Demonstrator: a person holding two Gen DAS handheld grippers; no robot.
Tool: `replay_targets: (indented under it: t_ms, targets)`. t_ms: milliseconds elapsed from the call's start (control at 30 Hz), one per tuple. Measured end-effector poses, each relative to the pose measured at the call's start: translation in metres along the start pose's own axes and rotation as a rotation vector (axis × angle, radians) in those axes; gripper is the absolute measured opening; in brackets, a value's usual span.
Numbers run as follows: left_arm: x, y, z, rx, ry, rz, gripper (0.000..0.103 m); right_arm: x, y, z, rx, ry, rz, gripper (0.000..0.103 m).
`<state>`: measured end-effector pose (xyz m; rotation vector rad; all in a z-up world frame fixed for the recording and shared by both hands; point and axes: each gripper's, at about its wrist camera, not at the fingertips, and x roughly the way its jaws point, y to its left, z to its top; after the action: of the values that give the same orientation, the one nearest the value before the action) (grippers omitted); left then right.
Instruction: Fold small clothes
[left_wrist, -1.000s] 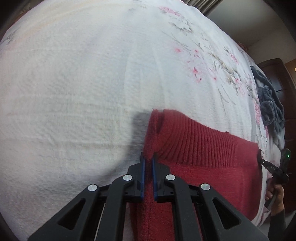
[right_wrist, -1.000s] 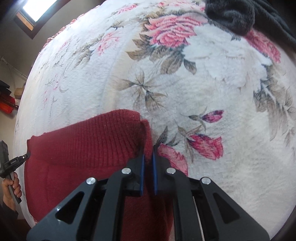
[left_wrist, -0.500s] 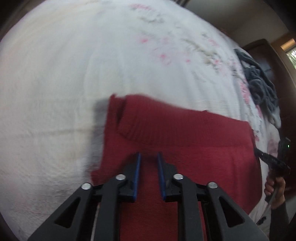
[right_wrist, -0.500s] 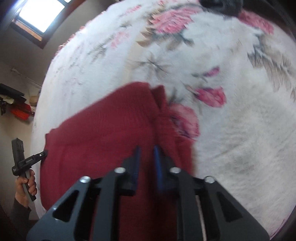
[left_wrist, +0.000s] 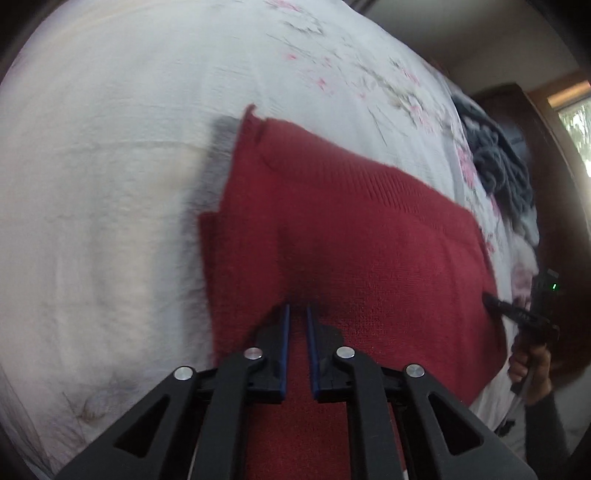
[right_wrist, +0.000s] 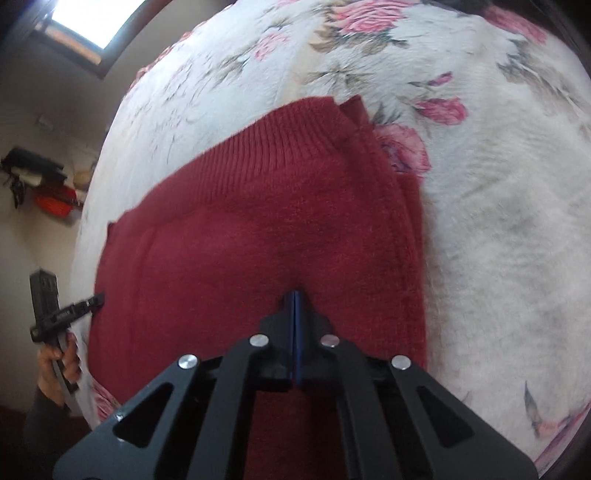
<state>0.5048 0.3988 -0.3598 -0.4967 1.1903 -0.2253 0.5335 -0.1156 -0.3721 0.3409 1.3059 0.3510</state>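
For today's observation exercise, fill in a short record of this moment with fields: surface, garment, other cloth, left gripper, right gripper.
surface: white floral bedspread
garment: red knitted sweater, lying folded on the bedspread, ribbed hem at its far edge
other cloth: dark grey knit, bunched at the far right in the left wrist view
left gripper: jaws slightly apart, above the sweater, holding nothing
right gripper: jaws closed together over the sweater; no cloth visible between them

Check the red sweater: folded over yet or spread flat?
Folded. The red sweater lies doubled on the floral bedspread: its ribbed hem sits atop another red layer that peeks out along the side edges.
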Motion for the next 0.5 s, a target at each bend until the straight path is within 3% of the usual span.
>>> replay_targets:
  t_ms: [33,167,200,267,333,400,500]
  targets:
    - [-0.016,-0.011,-0.008,0.035,-0.027,-0.028,0.009,-0.012,0.010,-0.004,-0.019,-0.019,0.018,0.011]
    - [-0.039,-0.044,-0.057,0.150,-0.007,-0.168,0.010,-0.032,0.046,-0.044,-0.117,-0.023,0.127,0.011]
    - [-0.034,-0.047,-0.069,0.161,0.014,-0.169,0.010,-0.026,0.054,-0.057,-0.128,0.002,0.141,0.011]
    - [-0.016,-0.042,-0.091,0.169,0.054,-0.097,0.010,-0.006,0.060,-0.075,-0.144,0.056,0.144,0.012]
    - [-0.004,-0.023,-0.095,0.107,0.073,-0.066,0.006,0.018,0.061,-0.087,-0.169,0.087,0.066,0.004]
    - [-0.012,-0.022,-0.097,0.066,0.060,-0.086,0.004,0.027,0.055,-0.084,-0.121,0.093,0.070,0.001]
    - [-0.038,-0.054,-0.110,0.127,0.012,-0.181,0.009,0.001,0.069,-0.088,-0.113,0.045,0.117,0.010]
